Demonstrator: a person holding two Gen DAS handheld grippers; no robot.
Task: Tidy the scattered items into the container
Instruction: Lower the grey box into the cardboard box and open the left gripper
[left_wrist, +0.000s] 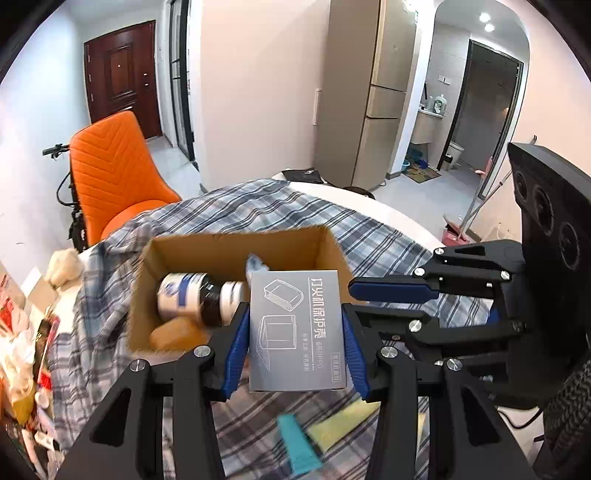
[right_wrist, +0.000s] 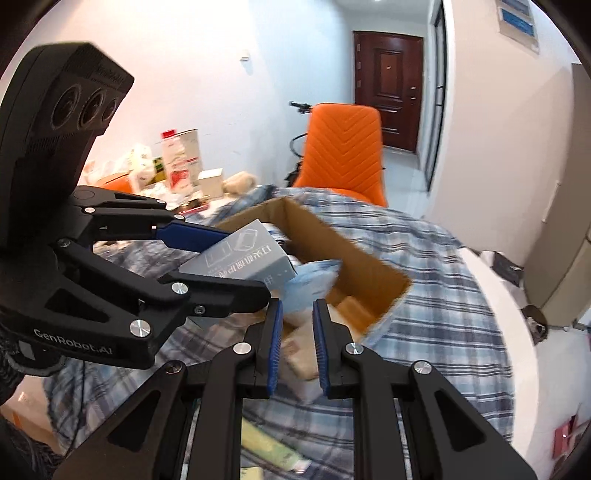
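My left gripper (left_wrist: 295, 332) is shut on a grey printed box (left_wrist: 297, 332) and holds it above the near edge of an open cardboard box (left_wrist: 325, 254). Inside the cardboard box lie a dark bottle with a white and blue label (left_wrist: 199, 295), a tan item (left_wrist: 177, 332) and a pale blue packet (left_wrist: 255, 264). The grey box (right_wrist: 243, 262) also shows in the right wrist view, held by the left gripper (right_wrist: 225, 258) over the cardboard box (right_wrist: 369, 258). My right gripper (right_wrist: 297, 339) is open and empty, just before the cardboard box. A teal tube (left_wrist: 299, 448) and a yellow packet (left_wrist: 343, 421) lie on the plaid cloth (left_wrist: 258, 417) below.
An orange chair (left_wrist: 110, 177) stands behind the round table (left_wrist: 388, 214). Clutter of packages and bottles (right_wrist: 173, 166) fills the table's far side by the wall. A green packet (right_wrist: 266, 450) lies under my right gripper.
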